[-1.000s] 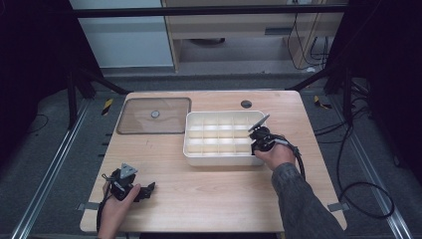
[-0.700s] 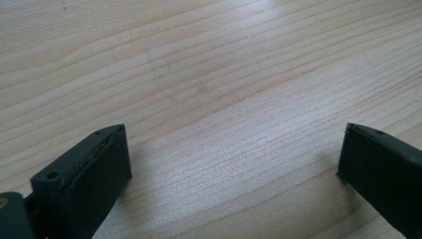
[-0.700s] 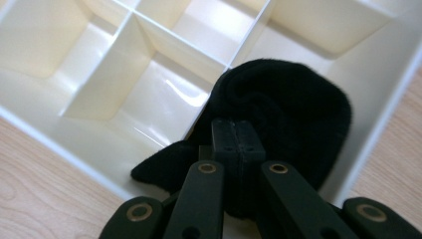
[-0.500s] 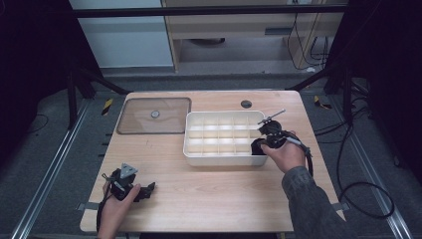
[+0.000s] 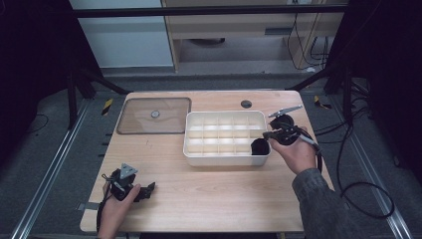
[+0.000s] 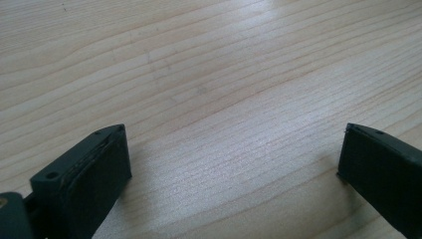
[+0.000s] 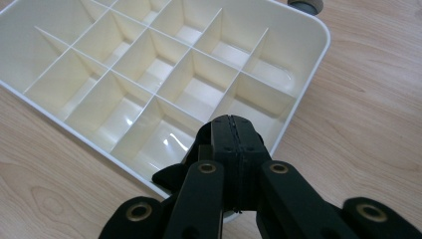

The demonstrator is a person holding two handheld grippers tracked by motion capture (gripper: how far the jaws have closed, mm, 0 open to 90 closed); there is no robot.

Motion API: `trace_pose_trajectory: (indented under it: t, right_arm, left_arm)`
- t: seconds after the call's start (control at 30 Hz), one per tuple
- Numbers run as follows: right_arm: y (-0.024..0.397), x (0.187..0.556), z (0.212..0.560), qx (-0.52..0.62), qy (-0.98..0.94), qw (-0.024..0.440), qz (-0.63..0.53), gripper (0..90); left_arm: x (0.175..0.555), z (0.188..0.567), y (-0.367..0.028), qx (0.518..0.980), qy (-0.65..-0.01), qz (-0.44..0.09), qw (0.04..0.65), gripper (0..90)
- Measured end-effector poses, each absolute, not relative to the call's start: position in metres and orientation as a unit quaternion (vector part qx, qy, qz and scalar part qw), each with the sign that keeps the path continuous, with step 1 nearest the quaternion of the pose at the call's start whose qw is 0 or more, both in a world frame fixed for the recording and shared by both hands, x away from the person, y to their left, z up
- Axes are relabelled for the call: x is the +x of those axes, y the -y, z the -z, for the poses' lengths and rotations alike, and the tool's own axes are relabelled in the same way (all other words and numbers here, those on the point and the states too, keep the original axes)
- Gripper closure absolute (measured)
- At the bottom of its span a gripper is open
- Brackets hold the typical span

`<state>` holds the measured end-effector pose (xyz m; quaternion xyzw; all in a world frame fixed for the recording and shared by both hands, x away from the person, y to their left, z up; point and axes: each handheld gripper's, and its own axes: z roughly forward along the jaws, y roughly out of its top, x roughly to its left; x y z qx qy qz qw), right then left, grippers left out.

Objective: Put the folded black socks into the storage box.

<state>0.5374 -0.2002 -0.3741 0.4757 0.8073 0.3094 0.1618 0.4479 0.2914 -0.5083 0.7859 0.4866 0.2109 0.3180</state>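
Shifted back over tray [image 5: 225,160] corner: right gripper [image 7: 233,130], jaws pressed together, empty. Left gripper [image 5: 147,191] resting on table [image 5: 209,194], jaws spread. Next, probably a grasp.

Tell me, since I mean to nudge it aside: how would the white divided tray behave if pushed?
The tray looks like thin empty plastic, so probably light. Its low, wide shape on the table suggests sliding, not tipping. The glossy walls may be slippery to the right gripper.

You see a white tray [image 5: 226,158] with many empty little boxes (no lid on) lying flat mid-bench [image 5: 214,199].
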Motion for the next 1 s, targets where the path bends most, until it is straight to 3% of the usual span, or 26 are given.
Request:
trace_pose_trajectory:
  t: [1.0]
  right_arm:
    - [0.24,0.509,0.357,0.49,-0.759,0.189,-0.386,83.5]
  left_arm:
    - [0.449,0.509,-0.291,0.787,-0.484,-0.211,0.32,0.0]
